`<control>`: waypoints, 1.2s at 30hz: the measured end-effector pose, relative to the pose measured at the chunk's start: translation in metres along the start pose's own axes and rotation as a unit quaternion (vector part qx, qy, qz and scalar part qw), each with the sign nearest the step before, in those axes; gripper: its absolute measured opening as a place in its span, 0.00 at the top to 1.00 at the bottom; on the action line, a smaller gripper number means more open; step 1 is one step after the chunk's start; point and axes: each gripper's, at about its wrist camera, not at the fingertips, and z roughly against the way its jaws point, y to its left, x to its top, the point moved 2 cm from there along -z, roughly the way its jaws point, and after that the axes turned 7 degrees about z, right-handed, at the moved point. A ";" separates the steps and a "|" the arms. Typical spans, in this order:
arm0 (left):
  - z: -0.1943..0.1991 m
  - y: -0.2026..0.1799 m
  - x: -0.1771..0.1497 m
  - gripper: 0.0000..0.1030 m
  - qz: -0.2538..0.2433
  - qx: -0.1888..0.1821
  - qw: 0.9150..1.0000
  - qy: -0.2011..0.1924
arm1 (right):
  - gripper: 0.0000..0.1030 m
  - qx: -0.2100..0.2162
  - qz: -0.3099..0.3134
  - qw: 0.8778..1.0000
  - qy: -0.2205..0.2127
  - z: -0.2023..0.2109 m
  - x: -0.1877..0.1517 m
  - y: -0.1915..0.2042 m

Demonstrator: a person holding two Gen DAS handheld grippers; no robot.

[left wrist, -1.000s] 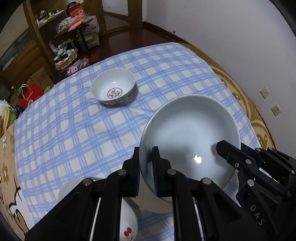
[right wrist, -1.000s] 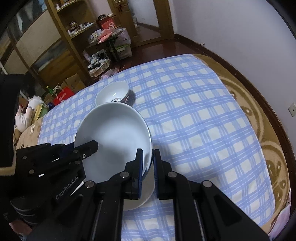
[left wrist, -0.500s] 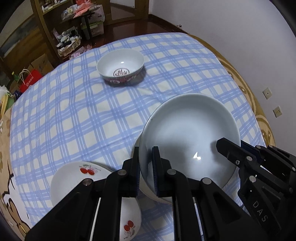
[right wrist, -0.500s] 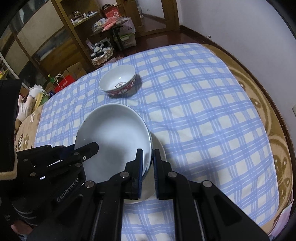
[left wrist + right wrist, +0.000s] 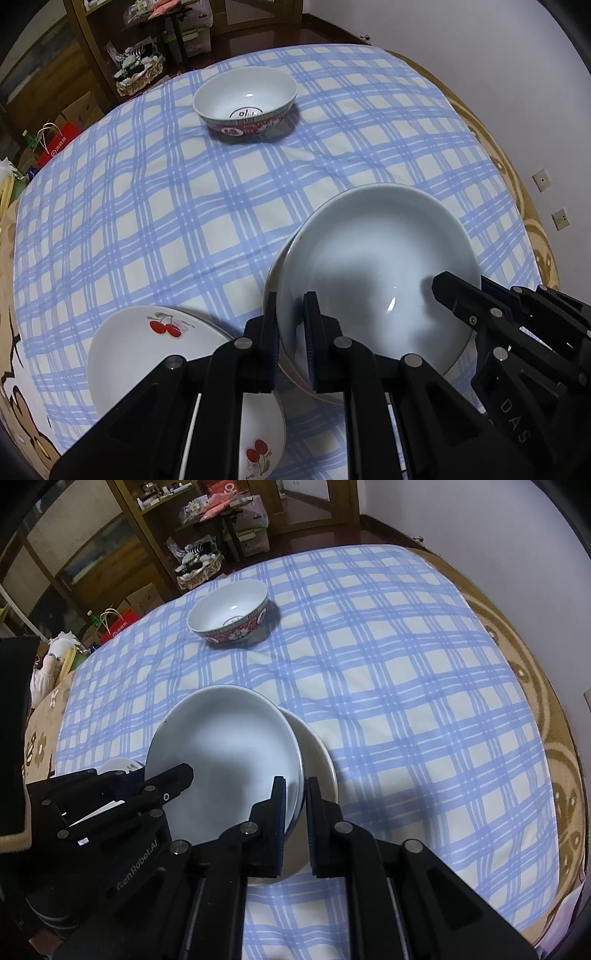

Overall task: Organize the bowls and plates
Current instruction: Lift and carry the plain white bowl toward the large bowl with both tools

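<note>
Both grippers pinch one pale blue-white deep plate [image 5: 376, 266] [image 5: 221, 753] by opposite rims. My left gripper [image 5: 290, 332] is shut on its near-left rim and my right gripper [image 5: 295, 812] is shut on its near-right rim. The plate hangs just over a cream plate [image 5: 317, 753] lying on the cloth, whose edge [image 5: 271, 275] peeks out underneath. I cannot tell whether the two plates touch. A red-patterned bowl [image 5: 245, 103] [image 5: 229, 613] stands at the far side. White cherry-printed plates [image 5: 147, 354] lie at the near left.
The round table wears a blue-checked cloth [image 5: 184, 206] [image 5: 406, 686] over a brown patterned cover [image 5: 554, 738]. A white wall [image 5: 480, 55] is close on the right. Wooden shelves and boxes [image 5: 155, 554] crowd the floor beyond the far edge.
Both grippers have sunk with the pale plate toward the table. The cream plate underneath and the cherry plates have come into view, and the red-patterned bowl looks nearer.
</note>
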 end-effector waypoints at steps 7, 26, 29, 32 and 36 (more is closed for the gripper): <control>-0.008 0.001 -0.001 0.88 0.000 0.001 1.000 0.010 | 0.89 -0.003 -0.001 1.000 0.013 -0.009 -0.001 0.000; -0.019 -0.001 -0.001 0.88 -0.009 0.010 1.000 0.011 | 0.89 -0.008 -0.005 1.000 0.029 -0.022 -0.002 -0.002; -0.020 -0.002 -0.001 0.88 -0.013 0.012 1.000 0.010 | 0.89 -0.009 -0.007 1.000 0.030 -0.023 -0.002 -0.002; -0.020 -0.002 0.000 0.88 -0.014 0.013 1.000 0.009 | 0.89 -0.008 -0.008 1.000 0.029 -0.023 -0.001 -0.002; -0.020 -0.001 -0.001 0.88 -0.013 0.010 1.000 0.012 | 0.89 -0.009 -0.005 1.000 0.029 -0.023 0.000 -0.002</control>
